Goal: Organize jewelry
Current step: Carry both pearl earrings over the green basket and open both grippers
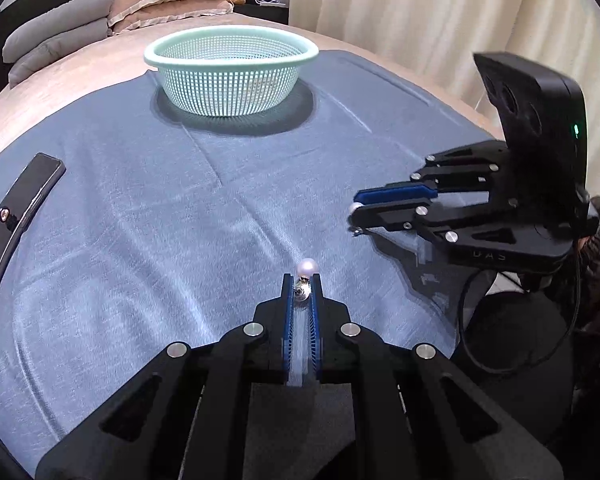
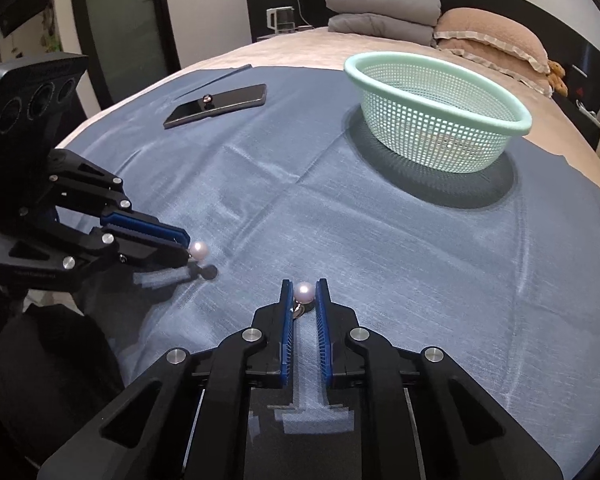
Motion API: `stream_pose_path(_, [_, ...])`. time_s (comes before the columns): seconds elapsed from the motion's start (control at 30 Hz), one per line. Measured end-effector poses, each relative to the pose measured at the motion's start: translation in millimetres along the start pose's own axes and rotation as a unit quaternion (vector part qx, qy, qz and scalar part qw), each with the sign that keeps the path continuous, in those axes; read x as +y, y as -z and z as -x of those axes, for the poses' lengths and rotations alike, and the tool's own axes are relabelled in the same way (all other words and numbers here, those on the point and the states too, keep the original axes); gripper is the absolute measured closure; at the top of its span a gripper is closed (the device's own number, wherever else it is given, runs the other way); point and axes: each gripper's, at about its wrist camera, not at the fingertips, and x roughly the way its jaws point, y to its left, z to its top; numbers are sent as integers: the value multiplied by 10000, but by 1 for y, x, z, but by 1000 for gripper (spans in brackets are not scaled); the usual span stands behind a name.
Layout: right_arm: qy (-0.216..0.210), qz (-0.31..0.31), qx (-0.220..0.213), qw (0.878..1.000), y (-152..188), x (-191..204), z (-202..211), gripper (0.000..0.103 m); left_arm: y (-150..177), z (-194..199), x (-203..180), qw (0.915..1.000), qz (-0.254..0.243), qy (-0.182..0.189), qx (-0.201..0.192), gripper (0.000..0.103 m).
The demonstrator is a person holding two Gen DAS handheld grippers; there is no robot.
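**Two pearl earrings lifted, basket waiting**

While you hold both grippers low over the cloth (image 2: pixel 340 220), each carries one piece. Phone (image 2: pixel 216 106): far left, a bead resting on it. Left gripper (image 1: pixel 302 280): clenched on earring (image 1: pixel 307 268), pearl jutting past the tips. Right gripper (image 2: pixel 303 286): jaws narrowly parted, pearl (image 2: pixel 303 292) between the tips, clasp hanging below. Basket (image 2: pixel 440 64): far right, presumably the destination.

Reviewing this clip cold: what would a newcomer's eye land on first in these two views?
Probably the pale pearl earring pinched at the tips of the left gripper, and a matching pearl between the fingers of the right gripper, both low over the blue cloth. Next, the mint mesh basket standing farther back on that cloth.
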Motion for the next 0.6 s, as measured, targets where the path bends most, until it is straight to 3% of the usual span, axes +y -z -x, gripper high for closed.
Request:
stream_pose_path(0.3, [431,29,-487,9979,-23,-29,40,92,-54,6,14,9995,-158,-95,-265,95])
stream_pose_path(0.4, [792,-12,-893,9928,-48,-45,56,92,-81,13,19,9985,-284,-194,-414,95])
stream_pose_path(0.6, [1002,-147,-1335,9859,-101,-81,78,92,-139,27,25,9949,-559,-489,-679,95])
